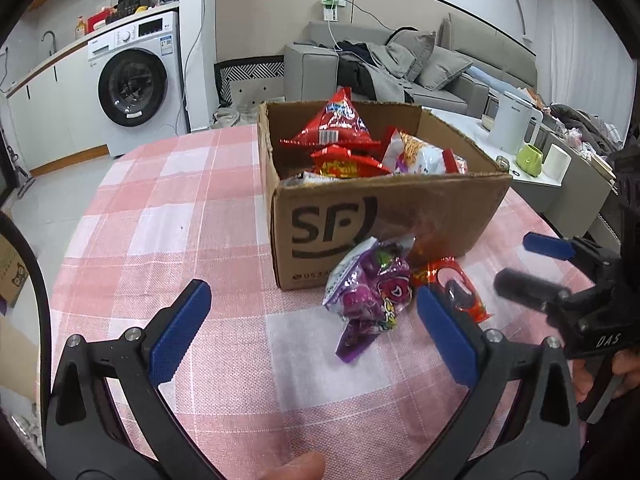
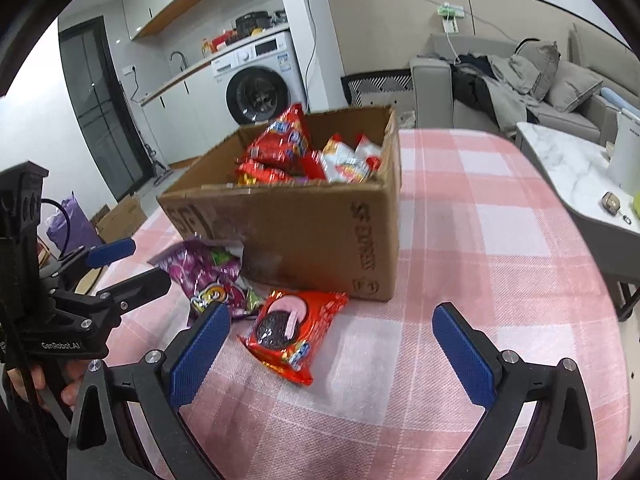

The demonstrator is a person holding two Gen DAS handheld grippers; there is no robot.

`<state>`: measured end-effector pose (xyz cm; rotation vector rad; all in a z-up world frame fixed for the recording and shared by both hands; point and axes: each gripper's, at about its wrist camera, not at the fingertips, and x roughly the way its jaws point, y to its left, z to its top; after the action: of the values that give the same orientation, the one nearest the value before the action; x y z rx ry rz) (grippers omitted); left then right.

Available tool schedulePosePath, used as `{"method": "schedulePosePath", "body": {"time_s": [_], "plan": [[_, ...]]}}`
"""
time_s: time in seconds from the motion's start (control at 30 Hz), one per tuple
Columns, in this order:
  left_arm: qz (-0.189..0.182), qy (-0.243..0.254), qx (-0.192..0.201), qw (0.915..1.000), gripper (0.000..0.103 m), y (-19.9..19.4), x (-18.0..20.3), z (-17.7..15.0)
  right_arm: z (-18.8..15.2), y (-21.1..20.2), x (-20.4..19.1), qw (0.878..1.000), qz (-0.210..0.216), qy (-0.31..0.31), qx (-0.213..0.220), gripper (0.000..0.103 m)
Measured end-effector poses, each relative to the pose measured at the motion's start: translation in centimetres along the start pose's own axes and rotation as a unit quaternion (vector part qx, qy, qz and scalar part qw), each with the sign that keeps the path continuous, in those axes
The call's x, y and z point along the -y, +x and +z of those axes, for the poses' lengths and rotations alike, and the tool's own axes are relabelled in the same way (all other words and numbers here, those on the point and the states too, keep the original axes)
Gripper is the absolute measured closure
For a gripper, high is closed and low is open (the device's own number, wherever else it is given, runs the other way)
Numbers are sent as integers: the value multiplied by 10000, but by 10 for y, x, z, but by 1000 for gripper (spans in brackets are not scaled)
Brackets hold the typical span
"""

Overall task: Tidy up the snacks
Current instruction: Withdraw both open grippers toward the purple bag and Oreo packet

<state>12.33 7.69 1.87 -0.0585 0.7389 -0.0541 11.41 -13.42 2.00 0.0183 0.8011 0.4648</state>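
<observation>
The box's (image 2: 304, 236) lower contents are hidden; red and white packets (image 2: 280, 146) are heaped inside. Purple bag (image 1: 370, 292) and red pack (image 2: 296, 330) are laid on the tabletop (image 2: 480, 240) before it. Both hand-held grippers, left (image 1: 314, 324) and right (image 2: 332, 354), are held open, empty.

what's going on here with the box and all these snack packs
A person holds a gripper in each hand over a pink checked tablecloth. Both the left gripper and the right gripper are open and empty. A cardboard box already holds several snack packs. Two packs lie on the cloth in front of it: a purple candy bag and a red cookie pack.
</observation>
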Motion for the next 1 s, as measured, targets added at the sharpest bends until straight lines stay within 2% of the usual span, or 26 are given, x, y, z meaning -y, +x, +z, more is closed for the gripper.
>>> {"method": "schedulePosePath", "body": {"time_s": [0.17,0.3,0.43,0.53,0.7,1.0], "plan": [[-14,-112,-59,9999,1,8,-4,-1,-9,20,-10,9992,-164,-40,-350,0],[15,-146,-77,9999,1,13,-5,-2,-17,34,-20,9979,-129,-156,-616,0],[-9,-195,-111,9997,1,17,-7,-4,-21,43,-30,9973,-100,-260,-678,0],[17,-212,-119,9997,1,20,-9,-4,-22,49,-33,9962,-241,-319,-774,0],[17,-309,-154,9994,1,22,-13,-6,-20,49,-26,9963,-428,-178,-727,0],[-4,-298,-199,9994,1,27,-12,-8,-17,51,-19,9961,-453,-155,-746,0]]}}
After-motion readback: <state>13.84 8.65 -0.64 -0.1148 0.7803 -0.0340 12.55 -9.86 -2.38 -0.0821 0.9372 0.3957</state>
